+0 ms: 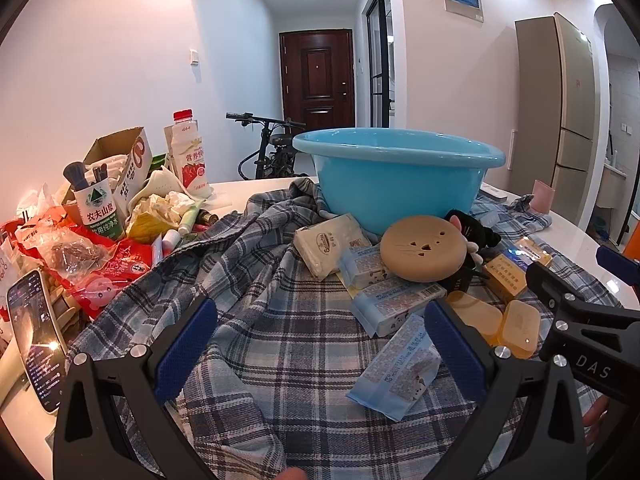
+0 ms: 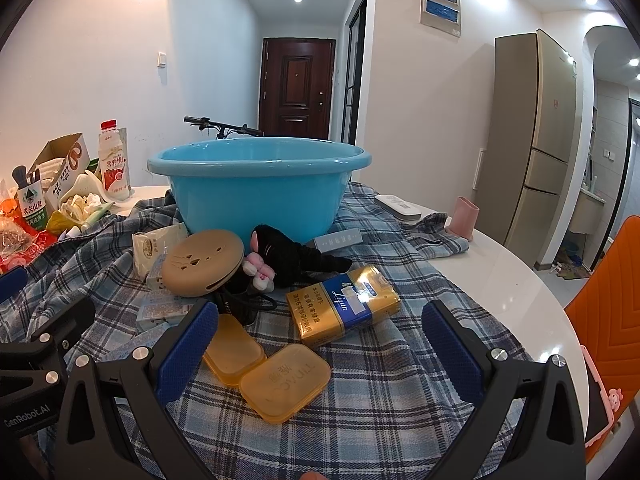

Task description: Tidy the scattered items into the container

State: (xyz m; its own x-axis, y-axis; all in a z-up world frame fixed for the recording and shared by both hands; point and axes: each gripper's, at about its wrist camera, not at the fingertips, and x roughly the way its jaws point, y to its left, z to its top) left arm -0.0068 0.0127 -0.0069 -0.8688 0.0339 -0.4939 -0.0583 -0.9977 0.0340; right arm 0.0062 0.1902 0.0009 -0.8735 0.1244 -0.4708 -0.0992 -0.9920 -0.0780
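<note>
A blue plastic basin (image 1: pixel 396 178) (image 2: pixel 256 196) stands on a plaid cloth (image 1: pixel 272 320) (image 2: pixel 380 392). In front of it lie a tan round case (image 1: pixel 422 248) (image 2: pixel 202 262), a black plush toy (image 2: pixel 288 256), a gold and blue box (image 2: pixel 344 306), two amber cases (image 2: pixel 280 376) (image 1: pixel 516 328), several pale blue tissue packs (image 1: pixel 400 368) and a white pack (image 1: pixel 328 246). My left gripper (image 1: pixel 320 344) is open and empty above the cloth, a tissue pack by its right finger. My right gripper (image 2: pixel 316 344) is open and empty, the amber cases between its fingers.
Left of the cloth is clutter: a drink bottle (image 1: pixel 188 152), a cardboard box (image 1: pixel 116 164), a green-labelled cup with brushes (image 1: pixel 96 204), red bags (image 1: pixel 100 264) and a phone (image 1: pixel 36 340). A pink cup (image 2: pixel 464 216) and remotes (image 2: pixel 398 206) lie right. An orange chair (image 2: pixel 608 296) stands beside the table.
</note>
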